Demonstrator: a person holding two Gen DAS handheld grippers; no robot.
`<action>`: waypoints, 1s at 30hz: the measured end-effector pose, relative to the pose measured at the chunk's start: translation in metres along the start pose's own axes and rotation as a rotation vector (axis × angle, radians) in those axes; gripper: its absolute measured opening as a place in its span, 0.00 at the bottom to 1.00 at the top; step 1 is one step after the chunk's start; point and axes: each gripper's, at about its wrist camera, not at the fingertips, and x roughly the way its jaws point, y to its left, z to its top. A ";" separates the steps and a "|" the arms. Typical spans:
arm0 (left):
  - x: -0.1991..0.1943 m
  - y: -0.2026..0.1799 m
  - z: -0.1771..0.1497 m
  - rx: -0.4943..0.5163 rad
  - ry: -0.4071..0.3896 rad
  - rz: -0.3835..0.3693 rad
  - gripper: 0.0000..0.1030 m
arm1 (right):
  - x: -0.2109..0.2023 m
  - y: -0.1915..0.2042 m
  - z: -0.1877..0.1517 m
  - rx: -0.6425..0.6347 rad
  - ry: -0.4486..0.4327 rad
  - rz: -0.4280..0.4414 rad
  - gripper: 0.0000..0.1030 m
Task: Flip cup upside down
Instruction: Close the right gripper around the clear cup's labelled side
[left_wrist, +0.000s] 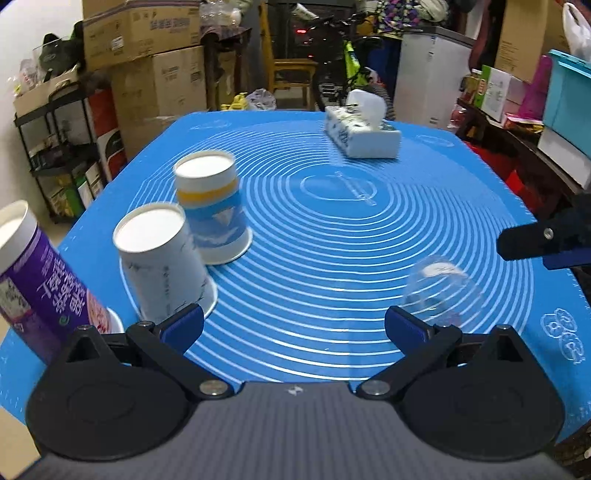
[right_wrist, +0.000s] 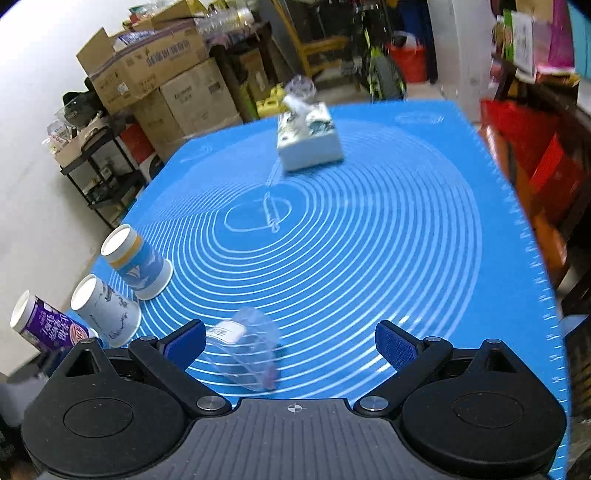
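Each tool (left_wrist: 293, 330) (right_wrist: 290, 341) has black linkage arms, blue ribbed fingertip pads (left_wrist: 183, 326), silver pivot screws.

Clear plastic cup (right_wrist: 245, 354): motion-blurred, orientation indeterminate. Purple cup (left_wrist: 40, 291): base hidden behind gripper housing. Tissue box (right_wrist: 308, 140): blurred.

Clear plastic cup (right_wrist: 243, 350) upside down on blue mat (right_wrist: 369, 240), base up, white label; blurred.
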 end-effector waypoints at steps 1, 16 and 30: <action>0.002 0.001 -0.001 -0.002 0.001 0.002 1.00 | 0.005 0.002 0.001 0.012 0.013 0.003 0.95; 0.022 0.007 -0.001 -0.021 0.004 0.013 1.00 | 0.077 0.014 0.017 0.172 0.191 0.020 0.79; 0.024 0.008 -0.001 -0.028 0.013 0.003 1.00 | 0.084 0.023 0.014 0.161 0.238 0.046 0.56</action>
